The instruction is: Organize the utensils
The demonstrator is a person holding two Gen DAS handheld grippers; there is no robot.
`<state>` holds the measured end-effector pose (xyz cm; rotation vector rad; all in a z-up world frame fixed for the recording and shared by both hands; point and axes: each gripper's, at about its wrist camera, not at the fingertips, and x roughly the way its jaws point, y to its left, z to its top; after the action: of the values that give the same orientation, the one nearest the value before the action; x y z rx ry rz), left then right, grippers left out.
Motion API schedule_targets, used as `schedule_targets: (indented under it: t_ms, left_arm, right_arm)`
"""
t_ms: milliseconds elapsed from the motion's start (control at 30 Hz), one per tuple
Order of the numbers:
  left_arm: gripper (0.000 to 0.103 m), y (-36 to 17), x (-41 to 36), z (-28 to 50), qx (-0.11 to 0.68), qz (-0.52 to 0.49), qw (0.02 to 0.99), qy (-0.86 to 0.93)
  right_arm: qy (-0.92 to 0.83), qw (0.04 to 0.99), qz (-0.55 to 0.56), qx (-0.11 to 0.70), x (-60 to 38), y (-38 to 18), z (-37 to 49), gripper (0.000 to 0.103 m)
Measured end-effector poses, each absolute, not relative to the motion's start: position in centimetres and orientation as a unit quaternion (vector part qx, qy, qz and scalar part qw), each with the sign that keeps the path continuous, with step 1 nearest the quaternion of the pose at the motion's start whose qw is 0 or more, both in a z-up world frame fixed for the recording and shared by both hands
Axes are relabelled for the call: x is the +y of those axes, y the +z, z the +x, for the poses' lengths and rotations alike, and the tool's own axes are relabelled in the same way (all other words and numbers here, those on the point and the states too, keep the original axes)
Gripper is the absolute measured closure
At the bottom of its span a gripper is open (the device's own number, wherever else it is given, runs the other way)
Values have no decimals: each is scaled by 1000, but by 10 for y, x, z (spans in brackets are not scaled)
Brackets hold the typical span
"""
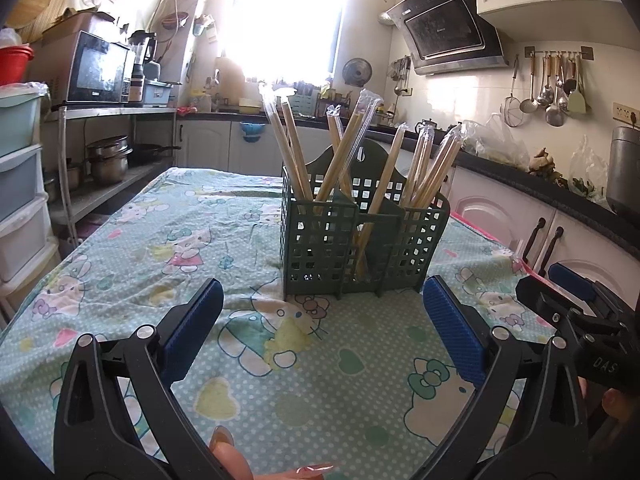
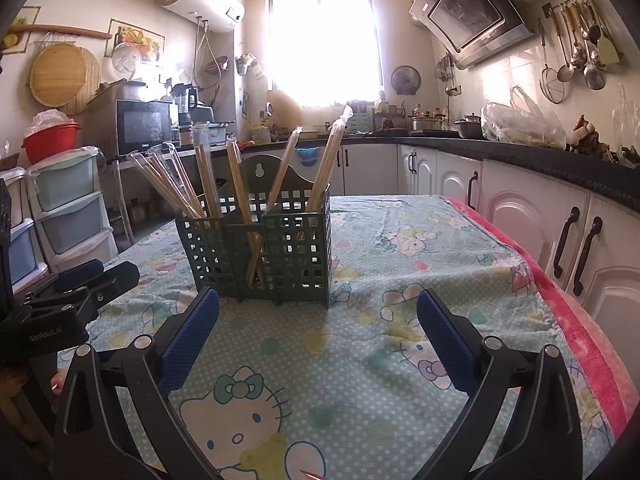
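A dark green slotted utensil holder (image 1: 320,240) with three compartments stands upright on the patterned tablecloth (image 1: 120,264). Several plastic-wrapped pairs of wooden chopsticks (image 1: 292,140) lean in all three compartments. My left gripper (image 1: 322,312) is open and empty, just in front of the holder. My right gripper (image 2: 318,322) is open and empty, also in front of the holder (image 2: 296,244), slightly to its right. The chopsticks (image 2: 328,160) stick up out of it. Each gripper shows at the edge of the other's view: the right one (image 1: 560,292) and the left one (image 2: 88,280).
The table's right edge with a pink cloth (image 2: 580,312) runs close to white cabinets (image 2: 560,240) under a dark counter. Plastic drawers (image 2: 68,208) and a metal shelf with pots (image 1: 108,160) stand left of the table.
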<state>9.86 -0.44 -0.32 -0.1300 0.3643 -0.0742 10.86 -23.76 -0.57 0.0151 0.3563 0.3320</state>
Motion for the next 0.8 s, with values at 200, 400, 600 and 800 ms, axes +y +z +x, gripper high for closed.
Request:
schedule_targets:
  t_ms: [200,400,600,800]
  left_arm:
    - [11,-3,-4,99,183,-66,980,-36]
    - [11,-3,-4,100,184,-65,980,-36]
    - [11,-3,-4,99,184,-66,980,-36]
    - [11,-3,-4,100,184,-66,980,-36]
  right_arm:
    - [164,971,8,176,-237,-6,108,7]
    - [163,971,8,176,-238,-6,108,7]
    - [163,970,9,178,-238,-6,107,7]
    - [165,970,9,179,-238,-6,107,7]
